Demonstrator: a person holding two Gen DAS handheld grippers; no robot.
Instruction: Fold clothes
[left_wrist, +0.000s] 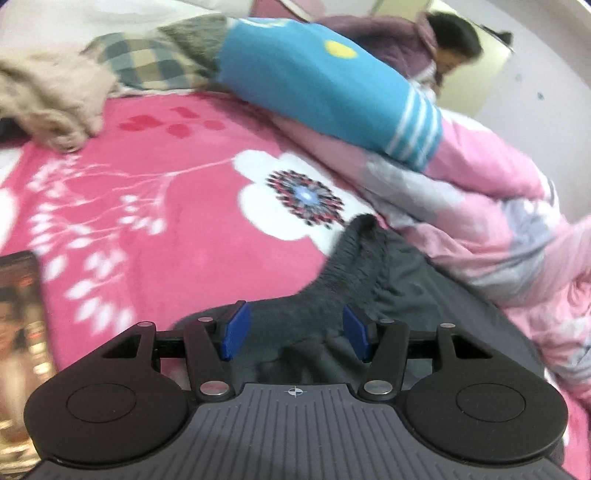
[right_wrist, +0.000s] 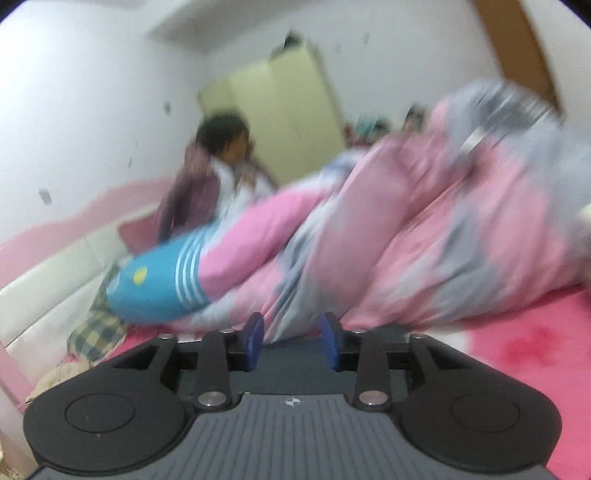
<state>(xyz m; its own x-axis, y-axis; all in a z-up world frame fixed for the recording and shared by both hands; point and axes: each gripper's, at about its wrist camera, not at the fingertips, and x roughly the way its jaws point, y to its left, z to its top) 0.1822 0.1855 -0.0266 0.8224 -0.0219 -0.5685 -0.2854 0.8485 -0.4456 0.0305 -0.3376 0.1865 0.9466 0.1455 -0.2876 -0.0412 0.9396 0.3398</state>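
Two views logged. Left wrist: left gripper (left_wrist: 293, 334) has its blue fingers (left_wrist: 233, 335) moderately apart with a ridge of dark grey garment (left_wrist: 354, 254) between them; whether the pads press the cloth I cannot tell. Garment lies on the bed's pink flowered blanket (left_wrist: 166, 177), beside a pink-and-grey quilt (left_wrist: 498, 206). Blue striped pillow (left_wrist: 314, 81), checked cloth (left_wrist: 147, 59) and beige garment (left_wrist: 48, 92) sit further back. Right wrist, badly blurred: right gripper (right_wrist: 291, 341) fingers part-open, nothing between them; quilt (right_wrist: 424, 221) fills the view ahead, a person (right_wrist: 218, 166) seated behind.
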